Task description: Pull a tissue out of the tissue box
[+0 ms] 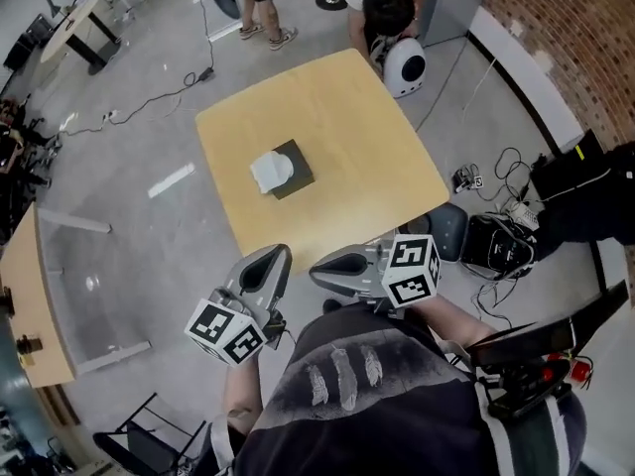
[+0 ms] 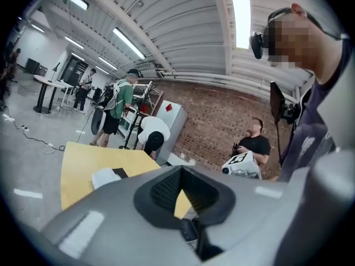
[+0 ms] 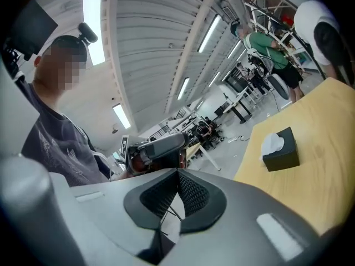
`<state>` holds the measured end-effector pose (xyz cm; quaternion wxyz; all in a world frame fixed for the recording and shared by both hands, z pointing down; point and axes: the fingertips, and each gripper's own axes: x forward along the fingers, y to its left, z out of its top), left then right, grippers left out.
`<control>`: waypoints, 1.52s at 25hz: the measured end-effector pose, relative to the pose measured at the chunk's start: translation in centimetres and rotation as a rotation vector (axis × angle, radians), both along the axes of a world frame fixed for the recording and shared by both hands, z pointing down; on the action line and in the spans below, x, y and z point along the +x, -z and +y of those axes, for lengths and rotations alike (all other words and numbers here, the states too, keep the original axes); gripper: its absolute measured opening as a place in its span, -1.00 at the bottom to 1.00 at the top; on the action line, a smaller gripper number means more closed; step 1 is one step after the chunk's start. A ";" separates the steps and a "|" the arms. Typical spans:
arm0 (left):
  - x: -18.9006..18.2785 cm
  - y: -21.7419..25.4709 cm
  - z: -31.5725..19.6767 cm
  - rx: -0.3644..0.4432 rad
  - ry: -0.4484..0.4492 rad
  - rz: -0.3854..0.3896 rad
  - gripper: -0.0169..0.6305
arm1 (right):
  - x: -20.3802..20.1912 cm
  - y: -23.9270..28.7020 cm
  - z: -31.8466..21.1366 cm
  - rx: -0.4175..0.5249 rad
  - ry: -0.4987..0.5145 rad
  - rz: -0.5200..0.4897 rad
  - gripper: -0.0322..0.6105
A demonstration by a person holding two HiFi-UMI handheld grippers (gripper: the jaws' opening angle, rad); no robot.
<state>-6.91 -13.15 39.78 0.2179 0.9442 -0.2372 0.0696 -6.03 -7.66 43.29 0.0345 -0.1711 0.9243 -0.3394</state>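
A dark tissue box (image 1: 291, 170) with a white tissue (image 1: 269, 171) puffing out of its top sits near the middle of the light wooden table (image 1: 337, 137). My left gripper (image 1: 275, 255) and right gripper (image 1: 317, 269) hang side by side close to my body, short of the table's near edge and well away from the box. Both are shut with nothing between the pads. In the left gripper view the tissue box (image 2: 111, 176) lies far off on the table (image 2: 83, 162), beyond my left gripper (image 2: 181, 168). The right gripper view has the tissue box (image 3: 281, 152) to the right of my right gripper (image 3: 177, 172).
Beyond the table's far end a person bends over a white rounded device (image 1: 403, 67), and another stands further back. A grey chair (image 1: 451, 228), black bags (image 1: 501, 246) and cables lie on the floor at right. Another wooden table (image 1: 35, 300) stands at left.
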 end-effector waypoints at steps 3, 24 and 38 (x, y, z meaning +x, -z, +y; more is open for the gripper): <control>1.6 0.2 -1.8 0.003 0.015 -0.021 -0.94 | 2.1 0.1 -1.7 -0.018 -0.012 -0.041 -0.90; 2.6 -1.1 -10.0 -0.024 0.344 -0.175 -0.94 | 7.3 -1.0 -8.1 -0.024 0.268 -0.102 -0.90; -2.5 -5.6 -18.0 -0.081 0.312 -0.196 -0.94 | 6.4 -2.7 -12.3 -0.060 0.099 0.065 -0.90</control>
